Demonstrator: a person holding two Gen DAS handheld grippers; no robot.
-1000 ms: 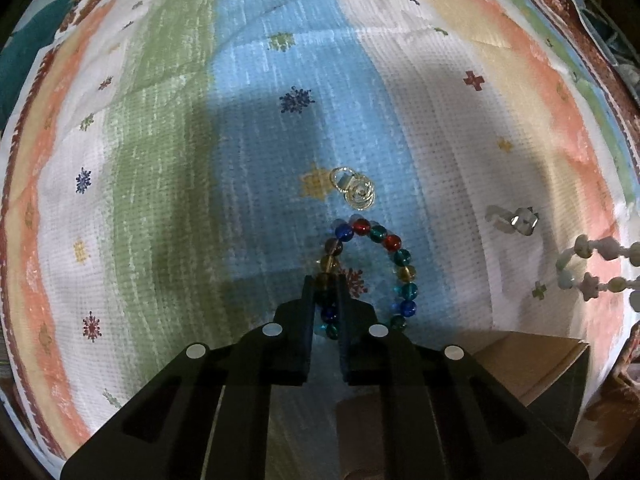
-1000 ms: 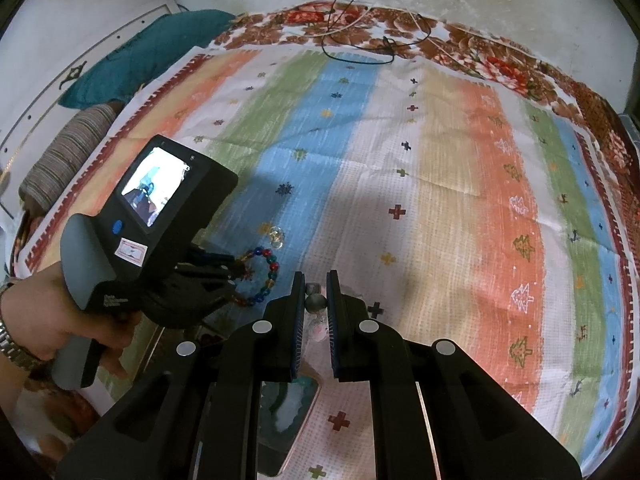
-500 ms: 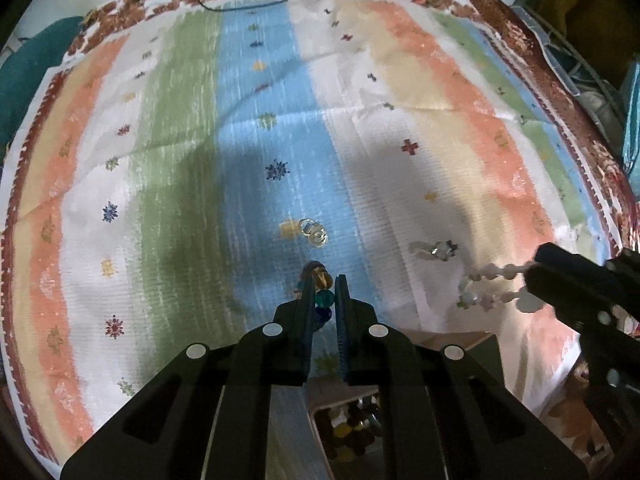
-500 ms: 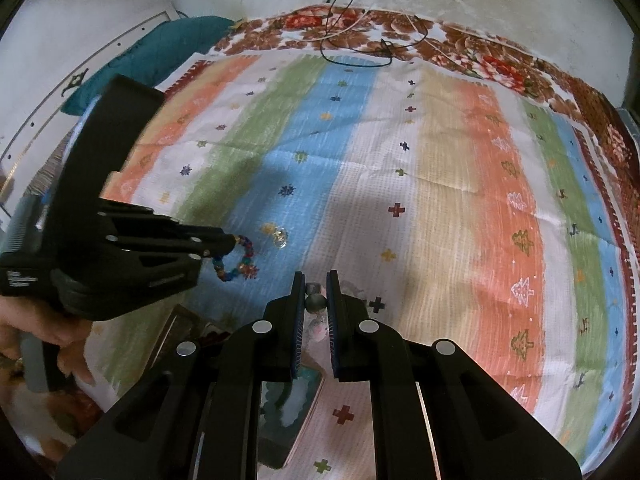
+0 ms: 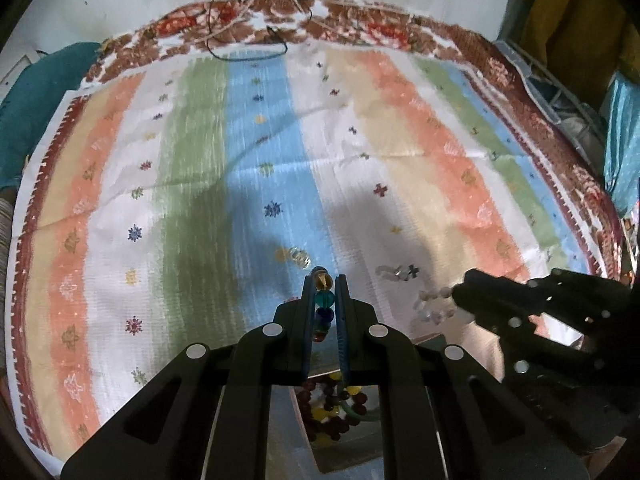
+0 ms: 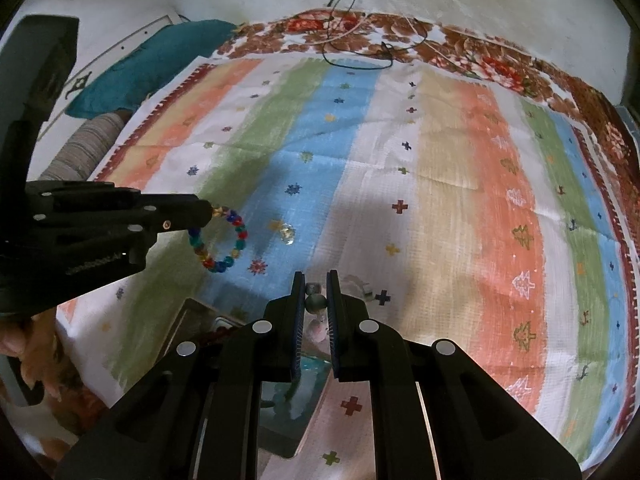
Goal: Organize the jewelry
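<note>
Aloft at left of the right-wrist frame, the multicoloured bead bracelet hangs pinched in the left hand-held gripper over the striped bedspread. Light and limp, it likely swings; grip is on beads. The right hand-held gripper pinches a pale bead strand at lower centre.

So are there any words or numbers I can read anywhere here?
None that can be read for sure.
Left tool: pale lettering on its black side, too blurred to read.
Striped cloth: only stitched crosses, stars and tree shapes, no letters.
Bead bracelet and right tool: no writing seen.
</note>
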